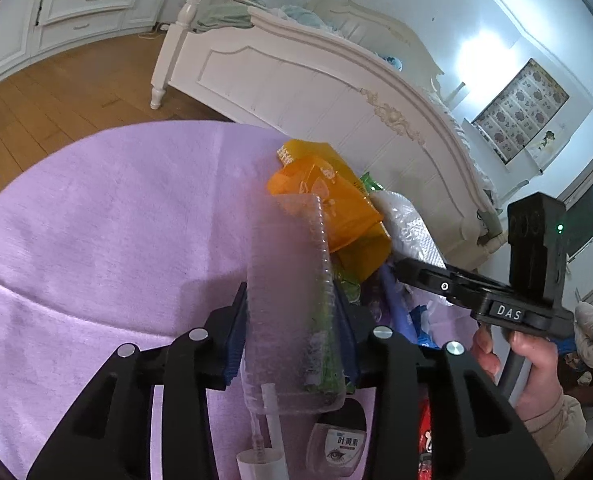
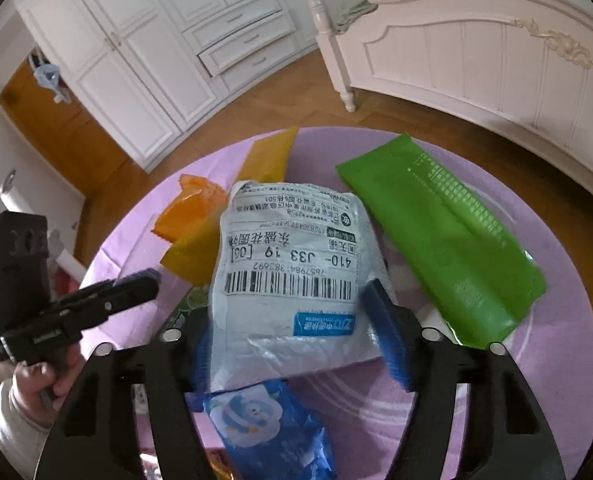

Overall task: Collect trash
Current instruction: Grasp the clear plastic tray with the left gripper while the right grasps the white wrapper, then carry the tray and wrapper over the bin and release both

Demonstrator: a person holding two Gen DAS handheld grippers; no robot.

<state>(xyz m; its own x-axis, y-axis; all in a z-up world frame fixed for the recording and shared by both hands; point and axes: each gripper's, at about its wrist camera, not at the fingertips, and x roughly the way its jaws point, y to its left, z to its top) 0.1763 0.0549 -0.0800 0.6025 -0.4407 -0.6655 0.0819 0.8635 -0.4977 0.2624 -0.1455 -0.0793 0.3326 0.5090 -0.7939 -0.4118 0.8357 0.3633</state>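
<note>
My left gripper [image 1: 290, 328] is shut on a clear plastic tray [image 1: 288, 280], its blue pads pressing on both long sides. Past the tray lies a crumpled orange wrapper [image 1: 328, 200] with a white courier bag [image 1: 408, 232] to its right. In the right wrist view my right gripper [image 2: 292, 340] has the white courier bag [image 2: 288, 264] between its blue pads, which touch both of its edges. A green pouch [image 2: 444, 240] lies to the right and the orange wrapper [image 2: 192, 216] to the left. A blue tissue pack [image 2: 264, 424] lies under the jaws. All rest on a round table with a purple cloth [image 2: 556, 320].
A small eye-drop bottle [image 1: 340, 444], a white tube [image 1: 264, 456] and a red packet [image 1: 426, 440] lie below the left gripper. A white bed footboard [image 1: 316, 80] stands behind the table, and a white wardrobe [image 2: 136, 60] across the wooden floor. A person's hands hold both grippers.
</note>
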